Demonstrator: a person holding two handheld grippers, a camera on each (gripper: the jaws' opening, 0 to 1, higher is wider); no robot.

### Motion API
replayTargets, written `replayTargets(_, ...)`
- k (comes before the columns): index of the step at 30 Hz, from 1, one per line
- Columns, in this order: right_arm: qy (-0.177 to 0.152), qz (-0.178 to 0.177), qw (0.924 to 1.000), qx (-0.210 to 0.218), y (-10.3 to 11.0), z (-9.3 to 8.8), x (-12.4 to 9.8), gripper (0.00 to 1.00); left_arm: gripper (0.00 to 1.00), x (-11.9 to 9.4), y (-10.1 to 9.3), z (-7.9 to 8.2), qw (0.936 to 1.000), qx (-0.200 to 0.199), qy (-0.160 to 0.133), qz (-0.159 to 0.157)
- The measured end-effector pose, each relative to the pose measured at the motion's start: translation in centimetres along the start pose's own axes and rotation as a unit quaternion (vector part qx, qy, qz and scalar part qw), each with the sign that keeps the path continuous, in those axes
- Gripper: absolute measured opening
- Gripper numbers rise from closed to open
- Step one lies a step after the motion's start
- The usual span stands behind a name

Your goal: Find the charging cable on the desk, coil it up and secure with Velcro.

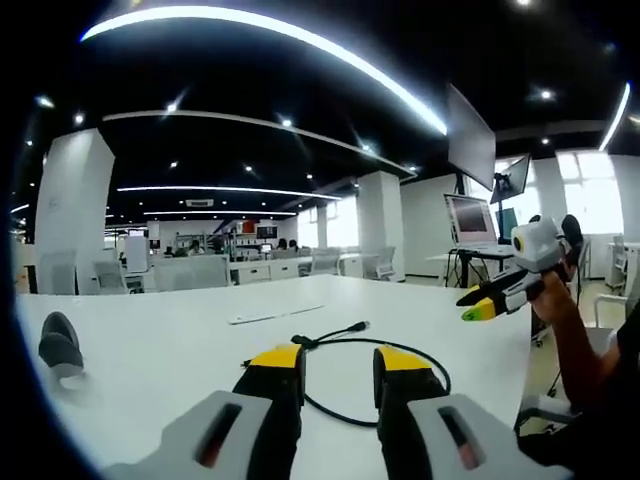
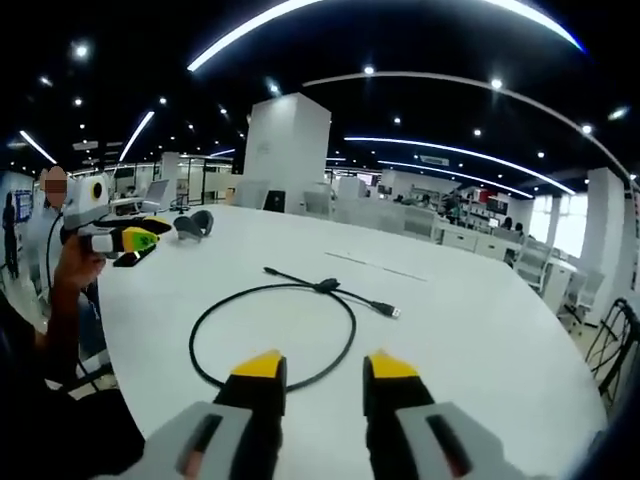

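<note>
A black charging cable [image 1: 340, 332] lies in a loose single loop on the white desk [image 1: 180, 340], just beyond my left gripper [image 1: 338, 362], which is open and holds nothing. A dark Velcro band [image 1: 302, 341] sits where the strands cross. In the right gripper view the cable [image 2: 260, 288] forms a wide ring with the Velcro band [image 2: 325, 286] at its far side and the plug [image 2: 390, 310] pointing right. My right gripper [image 2: 326, 368] is open above the ring's near edge. Each gripper appears in the other's view, held in a hand: right gripper [image 1: 482, 311], left gripper [image 2: 140, 240].
A grey rounded object [image 1: 60, 345] rests near the desk's left edge; it also shows as the grey object [image 2: 195, 225]. A thin white strip [image 1: 275, 316] lies beyond the cable. Office desks, chairs and monitors [image 1: 470, 215] stand behind. A person's arm [image 1: 575, 345] is at the right.
</note>
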State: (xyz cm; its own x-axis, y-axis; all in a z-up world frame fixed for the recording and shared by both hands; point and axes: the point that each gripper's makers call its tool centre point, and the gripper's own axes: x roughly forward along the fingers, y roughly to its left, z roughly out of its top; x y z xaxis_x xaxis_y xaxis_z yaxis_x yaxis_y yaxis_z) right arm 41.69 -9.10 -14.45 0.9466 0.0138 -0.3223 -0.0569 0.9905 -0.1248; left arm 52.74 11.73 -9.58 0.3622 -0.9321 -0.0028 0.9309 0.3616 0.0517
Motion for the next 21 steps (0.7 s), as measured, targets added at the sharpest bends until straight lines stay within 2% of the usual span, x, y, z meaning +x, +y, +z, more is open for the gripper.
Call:
replayTargets(7,-0.002,-0.008,1.0,0.0,-0.38,0.21,-0.22,0.32,0.28,0.1,0.12,-0.29,0.9999,-0.002,0.011,0.002)
replayTargets(10,-0.001,-0.009,1.0,0.001,-0.44,0.19,-0.26,0.31,0.28,0.13,-0.07,-0.06,1.0,-0.007,0.002,-0.005)
replayTargets(21,0.007,-0.011,0.9999,-0.002,-0.45,-0.13,-0.18,0.3,0.28,0.12,-0.06,-0.17,1.0,-0.002,0.007,-0.002)
